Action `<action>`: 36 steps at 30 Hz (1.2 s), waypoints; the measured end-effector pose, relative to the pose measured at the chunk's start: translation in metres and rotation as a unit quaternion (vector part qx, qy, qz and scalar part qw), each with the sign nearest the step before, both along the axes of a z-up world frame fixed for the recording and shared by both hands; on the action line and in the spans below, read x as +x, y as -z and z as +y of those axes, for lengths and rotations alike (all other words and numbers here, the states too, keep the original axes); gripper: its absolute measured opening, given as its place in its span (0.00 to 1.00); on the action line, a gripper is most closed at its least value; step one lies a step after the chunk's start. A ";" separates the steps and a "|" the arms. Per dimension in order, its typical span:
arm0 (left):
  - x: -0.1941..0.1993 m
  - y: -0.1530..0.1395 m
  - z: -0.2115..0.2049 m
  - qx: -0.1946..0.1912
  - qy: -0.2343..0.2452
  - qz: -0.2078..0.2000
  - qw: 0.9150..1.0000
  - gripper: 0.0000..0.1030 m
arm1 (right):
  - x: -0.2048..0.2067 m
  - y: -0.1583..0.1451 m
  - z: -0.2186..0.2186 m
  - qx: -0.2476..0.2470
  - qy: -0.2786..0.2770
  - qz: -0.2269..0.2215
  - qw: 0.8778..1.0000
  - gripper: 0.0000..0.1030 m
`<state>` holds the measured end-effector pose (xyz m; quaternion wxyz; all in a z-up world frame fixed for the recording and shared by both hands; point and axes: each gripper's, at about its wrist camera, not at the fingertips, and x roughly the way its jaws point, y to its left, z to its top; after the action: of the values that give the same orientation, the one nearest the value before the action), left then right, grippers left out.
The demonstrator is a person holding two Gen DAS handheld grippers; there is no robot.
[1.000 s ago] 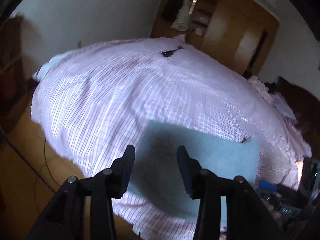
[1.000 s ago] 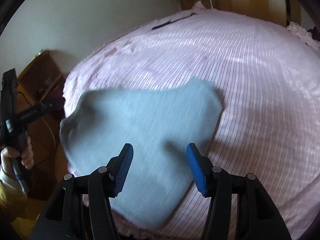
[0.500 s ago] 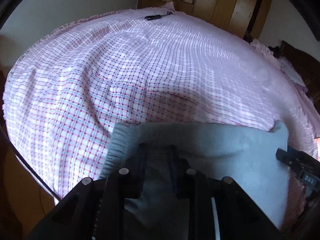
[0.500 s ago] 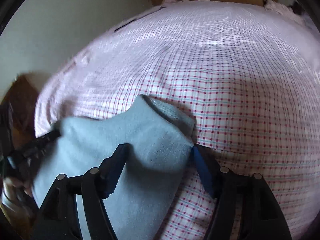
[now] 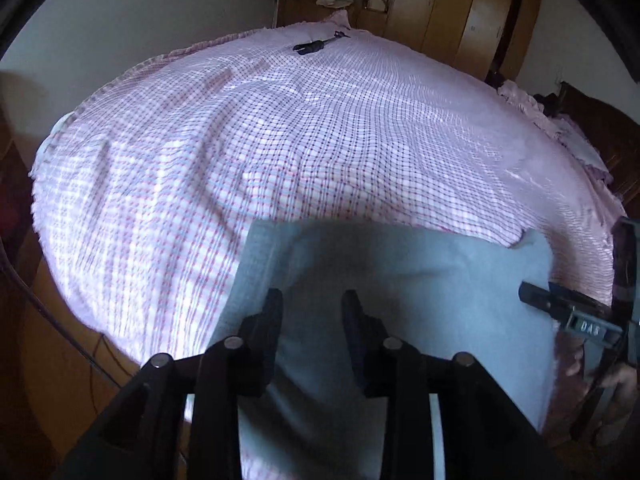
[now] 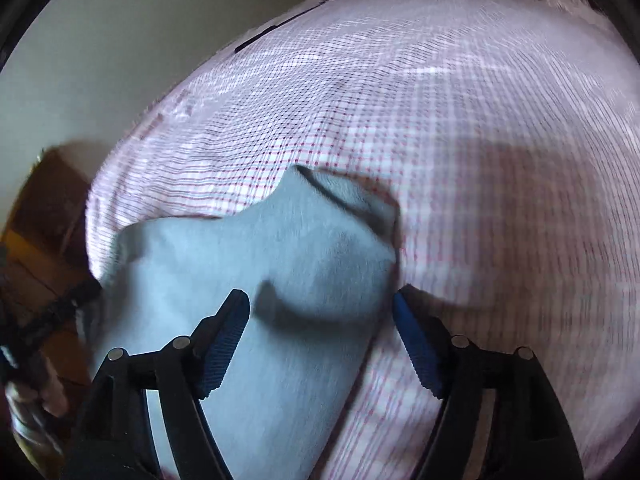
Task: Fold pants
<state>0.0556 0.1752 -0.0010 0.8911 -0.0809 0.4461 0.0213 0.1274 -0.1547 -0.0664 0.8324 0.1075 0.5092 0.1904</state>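
Note:
The light blue-grey pants (image 5: 420, 300) lie folded on the pink checked bed sheet (image 5: 280, 140) near its front edge. My left gripper (image 5: 312, 312) hovers over their left part with its jaws apart and nothing between them. In the right wrist view the pants (image 6: 260, 272) lie bunched, with a folded corner at the top. My right gripper (image 6: 320, 320) is open wide above their right edge, empty. The right gripper also shows in the left wrist view (image 5: 576, 316) at the pants' right side.
A small dark object (image 5: 316, 45) lies at the far end of the bed. Wooden wardrobes (image 5: 460, 8) stand behind the bed. A wooden floor (image 5: 60, 360) with a cable lies below the bed's left edge. A crumpled pink cloth (image 5: 524, 100) sits at the right.
Both grippers have lifted back from the pants. The left jaws, nearly closed on the cloth half a second ago, have opened. The right jaws stay wide open.

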 end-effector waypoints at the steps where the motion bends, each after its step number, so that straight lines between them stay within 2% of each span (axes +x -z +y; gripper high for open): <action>1: -0.005 -0.003 0.000 -0.006 -0.001 0.001 1.000 0.32 | -0.007 -0.002 -0.003 0.008 0.002 0.008 1.000 0.67; 6: -0.028 -0.007 -0.002 -0.027 -0.002 0.007 1.000 0.32 | -0.048 -0.007 -0.017 0.043 0.011 0.042 0.998 0.67; 8: -0.036 -0.005 -0.002 -0.029 -0.016 0.009 0.999 0.32 | -0.062 -0.002 -0.024 0.063 0.022 0.060 0.996 0.67; 12: -0.053 0.001 0.002 -0.066 -0.028 0.011 0.997 0.31 | -0.069 0.013 -0.025 0.084 0.021 0.088 0.992 0.66; 15: -0.050 0.013 0.002 -0.052 -0.020 0.030 0.998 0.30 | -0.064 0.024 -0.023 0.106 0.023 0.113 0.988 0.65; 17: -0.048 0.017 0.000 -0.042 -0.010 0.031 0.999 0.30 | -0.065 0.028 -0.020 0.098 0.017 0.105 0.990 0.65; 21: -0.046 0.018 -0.011 0.010 0.016 0.027 0.999 0.33 | -0.067 0.029 -0.014 0.092 0.003 0.087 0.992 0.65; 22: -0.046 0.019 -0.012 0.014 0.017 0.027 0.999 0.33 | -0.068 0.028 -0.014 0.097 0.001 0.084 0.992 0.60; 24: -0.045 0.020 -0.011 0.011 0.014 0.028 0.999 0.33 | -0.069 0.023 -0.008 0.118 -0.010 0.076 0.990 0.52; 27: -0.045 0.020 -0.010 0.006 0.011 0.029 0.999 0.33 | -0.069 0.024 0.001 0.099 -0.024 0.071 0.992 0.52; 29: -0.045 0.019 -0.010 0.007 0.010 0.030 0.999 0.34 | -0.066 0.037 0.000 0.115 -0.019 0.094 0.989 0.52; 32: -0.044 0.019 -0.009 0.009 0.012 0.034 0.999 0.34 | -0.064 0.044 -0.010 0.145 -0.009 0.101 0.984 0.51; 36: -0.044 0.016 -0.009 0.008 0.011 0.037 0.999 0.34 | -0.065 0.039 -0.016 0.156 0.004 0.086 0.984 0.37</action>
<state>0.0112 0.1663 -0.0173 0.8750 -0.0679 0.4790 0.0177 0.0627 -0.1705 -0.1056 0.7591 0.2546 0.5426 0.2541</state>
